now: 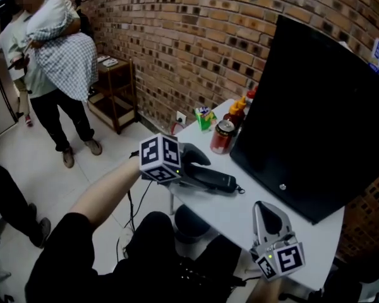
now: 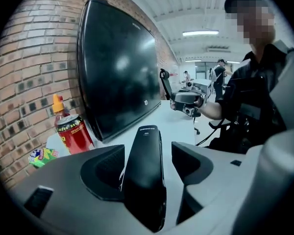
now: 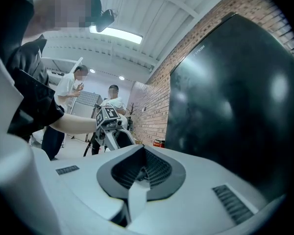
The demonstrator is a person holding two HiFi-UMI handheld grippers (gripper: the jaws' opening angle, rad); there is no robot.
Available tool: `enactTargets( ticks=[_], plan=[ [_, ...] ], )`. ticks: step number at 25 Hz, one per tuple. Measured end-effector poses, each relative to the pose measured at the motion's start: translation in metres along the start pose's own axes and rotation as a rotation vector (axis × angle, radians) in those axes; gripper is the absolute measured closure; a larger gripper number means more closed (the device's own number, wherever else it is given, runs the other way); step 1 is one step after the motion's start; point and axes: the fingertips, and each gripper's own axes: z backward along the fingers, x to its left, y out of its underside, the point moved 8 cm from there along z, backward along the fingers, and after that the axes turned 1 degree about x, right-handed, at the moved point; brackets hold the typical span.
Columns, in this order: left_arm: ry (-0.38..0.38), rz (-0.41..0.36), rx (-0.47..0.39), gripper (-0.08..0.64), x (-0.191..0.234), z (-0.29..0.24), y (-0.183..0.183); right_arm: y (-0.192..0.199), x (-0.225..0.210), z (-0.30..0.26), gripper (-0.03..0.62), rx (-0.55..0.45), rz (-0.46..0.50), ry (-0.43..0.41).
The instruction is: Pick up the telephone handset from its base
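Observation:
A black telephone handset [image 1: 212,180] lies on the white table [image 1: 240,216] near its left edge; no base can be made out under it. My left gripper [image 1: 192,169] reaches over the handset's near end. In the left gripper view the handset [image 2: 146,180] runs lengthwise between the jaws of the left gripper [image 2: 148,156], which stand open with a gap on each side. My right gripper [image 1: 268,212] rests on the table's front part, apart from the handset. The right gripper [image 3: 139,173] has its pads together with nothing held.
A large black monitor [image 1: 316,118] leans against the brick wall along the table's right. A red can [image 1: 223,136], a sauce bottle [image 1: 237,110] and a green packet [image 1: 204,117] stand at the far end. A person [image 1: 50,68] holding a bundle stands by a wooden side table [image 1: 117,87].

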Motion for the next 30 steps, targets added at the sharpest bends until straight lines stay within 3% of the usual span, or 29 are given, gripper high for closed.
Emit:
enactTargets(
  ticks=[8,16,24,30],
  plan=[
    [0.08,0.038,0.042,0.259,0.013,-0.017,0.013,0.007,-0.005,-0.006,0.581,0.044,0.043,0.007],
    [0.096,0.013,-0.005,0.301,0.013,-0.016,0.014,0.011,-0.01,-0.009,0.581,0.062,0.032,0.014],
    [0.098,0.02,-0.142,0.304,0.012,-0.004,0.013,0.012,-0.011,-0.013,0.581,0.067,0.033,0.009],
    [0.087,0.091,-0.395,0.304,0.018,0.026,0.006,0.011,-0.013,-0.014,0.581,0.076,0.014,0.003]
  ],
)
